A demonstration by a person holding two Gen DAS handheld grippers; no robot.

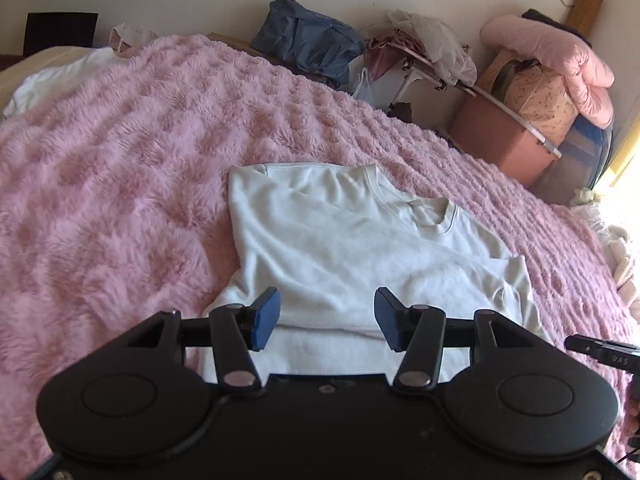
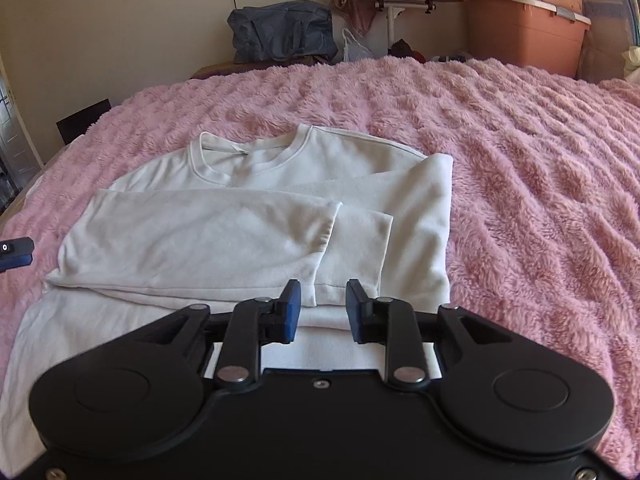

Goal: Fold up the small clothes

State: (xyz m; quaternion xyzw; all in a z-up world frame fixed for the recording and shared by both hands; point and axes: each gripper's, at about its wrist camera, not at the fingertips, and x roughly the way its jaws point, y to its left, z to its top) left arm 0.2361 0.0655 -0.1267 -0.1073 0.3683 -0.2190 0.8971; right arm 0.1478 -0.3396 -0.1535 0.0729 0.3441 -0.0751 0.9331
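Observation:
A white long-sleeved shirt (image 1: 340, 240) lies flat on a fluffy pink blanket (image 1: 120, 160), collar at the far end. In the right wrist view the same shirt (image 2: 240, 216) has both sleeves folded across its chest. My left gripper (image 1: 326, 318) is open above the shirt's near hem, nothing between its blue pads. My right gripper (image 2: 323, 312) is open by a narrower gap above the folded sleeve cuffs, and it holds nothing. A corner of the right gripper (image 1: 604, 350) shows at the right edge of the left wrist view. The left gripper's tip (image 2: 14, 252) shows at the left edge of the right wrist view.
The pink blanket (image 2: 540, 180) covers the whole bed. Beyond the far edge stand a blue bag (image 2: 280, 32), a brown storage bin (image 2: 524, 36), a small rack heaped with clothes (image 1: 416, 48) and a pink quilt (image 1: 560, 60) on top of bags. White cloth (image 1: 52, 80) lies at the bed's far left.

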